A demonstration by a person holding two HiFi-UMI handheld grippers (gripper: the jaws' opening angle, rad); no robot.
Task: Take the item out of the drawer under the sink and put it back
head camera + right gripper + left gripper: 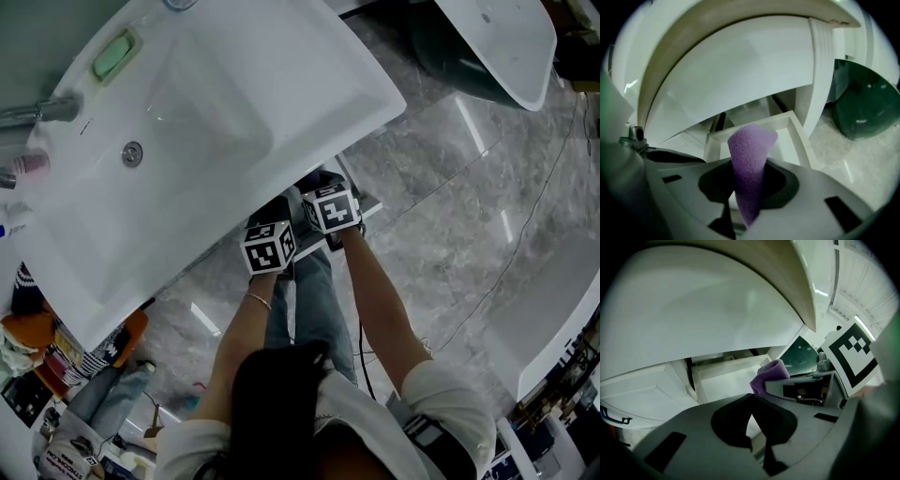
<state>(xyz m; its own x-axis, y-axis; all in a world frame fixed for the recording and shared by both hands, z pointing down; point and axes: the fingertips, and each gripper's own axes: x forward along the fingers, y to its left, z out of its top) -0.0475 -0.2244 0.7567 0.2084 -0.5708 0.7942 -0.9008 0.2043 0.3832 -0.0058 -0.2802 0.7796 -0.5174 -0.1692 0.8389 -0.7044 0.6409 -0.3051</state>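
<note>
Purple foam piece (749, 173) pinched between the drawn-in jaws of the right gripper (747, 197), standing upright along them, rounded top well clear of the tips. Out of the drawer (796, 125), held above the near side of its open white box. Drawer standing open beneath the white sink (234, 103), its front rim towards the grippers.

Left gripper (751, 401) just beside the right one, on its left, jaws pressed together at the tips with nothing between them, apart from the foam. Both marker cubes side by side at the near edge of the sink in the head view, a forearm reaching down to each.

Green soap bar (114, 54) at the far left corner of the sink, chrome tap (42, 112) at its left edge. Grey marbled floor (450, 216) to the right, with a dark green basin (862, 108) on it, right of the drawer.
</note>
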